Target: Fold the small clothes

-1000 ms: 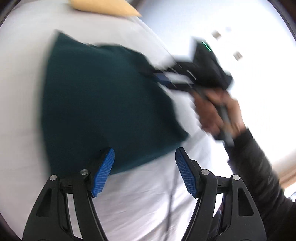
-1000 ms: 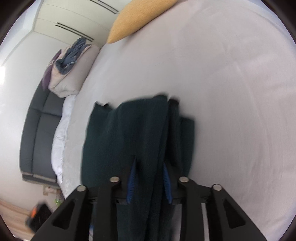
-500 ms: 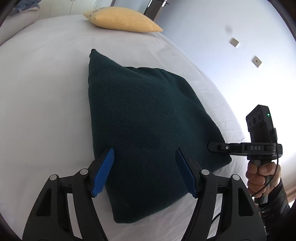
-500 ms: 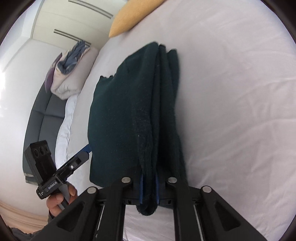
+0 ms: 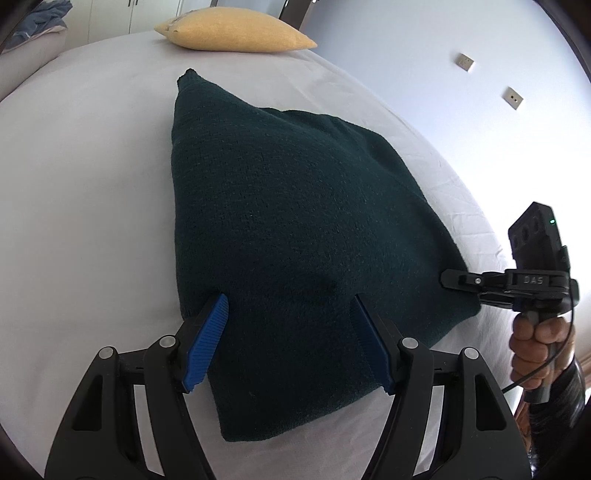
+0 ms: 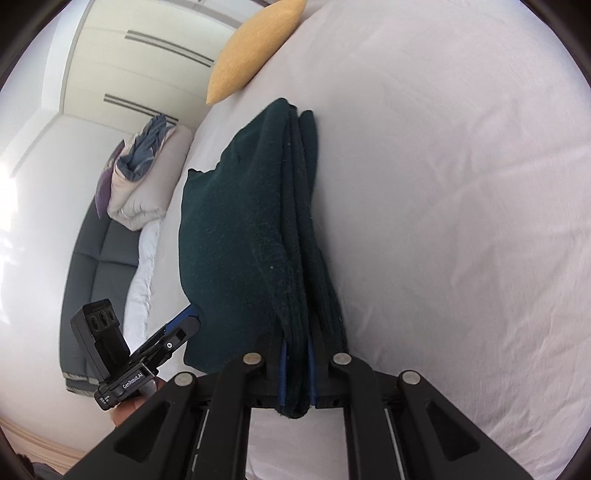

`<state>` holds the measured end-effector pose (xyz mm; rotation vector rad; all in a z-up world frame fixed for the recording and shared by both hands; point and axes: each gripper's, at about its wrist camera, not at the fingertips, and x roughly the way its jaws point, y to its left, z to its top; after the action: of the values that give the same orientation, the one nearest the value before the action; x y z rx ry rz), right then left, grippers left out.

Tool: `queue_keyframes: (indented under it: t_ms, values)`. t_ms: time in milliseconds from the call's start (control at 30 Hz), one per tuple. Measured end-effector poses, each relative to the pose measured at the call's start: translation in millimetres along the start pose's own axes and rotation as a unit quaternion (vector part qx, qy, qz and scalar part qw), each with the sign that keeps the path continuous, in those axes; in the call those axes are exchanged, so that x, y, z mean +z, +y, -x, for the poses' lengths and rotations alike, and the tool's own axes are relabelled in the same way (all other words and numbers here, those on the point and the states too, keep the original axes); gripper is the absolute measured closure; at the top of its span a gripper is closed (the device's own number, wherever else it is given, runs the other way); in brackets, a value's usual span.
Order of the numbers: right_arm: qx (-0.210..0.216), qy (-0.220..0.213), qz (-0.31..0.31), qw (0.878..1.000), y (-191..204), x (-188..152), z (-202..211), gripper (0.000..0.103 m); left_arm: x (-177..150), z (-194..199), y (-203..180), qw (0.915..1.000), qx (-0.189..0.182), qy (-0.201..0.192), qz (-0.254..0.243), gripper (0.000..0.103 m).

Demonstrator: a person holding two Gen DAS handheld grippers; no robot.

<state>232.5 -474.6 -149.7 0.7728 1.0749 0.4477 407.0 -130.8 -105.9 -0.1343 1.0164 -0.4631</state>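
Dark green garment (image 5: 303, 236), folded in layers, lies on the white bed sheet (image 5: 81, 206), well short of the yellow pillow (image 5: 236, 34) at the bed's far end. Left gripper (image 5: 290, 343): jaws wide, straddling the garment's near edge. Right gripper (image 6: 295, 373): jaws narrow, clamped on the garment's folded edge.

Folded garment (image 5: 295, 236) lies on the bed (image 5: 85, 206), pillow (image 5: 236, 35) behind it.
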Motion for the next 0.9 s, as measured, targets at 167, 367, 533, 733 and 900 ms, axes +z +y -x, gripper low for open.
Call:
queue_keyframes:
  t_ms: [167,367,533,733,900]
  values:
    - [0.018,0.008,-0.003,1.0,-2.3,9.0,-12.3,0.094,-0.7,3.0,7.9,1.0,-0.003,0.004,0.002,0.036]
    - [-0.052,0.026,0.048,0.997,29.3,14.5,-7.1,0.087,14.5,14.2,0.3,0.9993,0.011,-0.033,0.01,0.036]
    - [-0.068,-0.048,0.075,0.994,55.0,26.9,33.4,0.08,59.6,0.4,5.3,0.9982,0.023,-0.055,-0.011,0.036]
    - [0.047,-0.027,0.081,0.995,80.4,70.7,-13.5,0.08,99.2,-49.0,15.6,0.9983,0.05,-0.014,-0.027,0.037]
    - [0.046,0.017,0.065,0.997,77.5,94.1,-73.3,0.08,89.0,-66.8,14.1,0.9976,0.056,-0.026,-0.032,0.037]
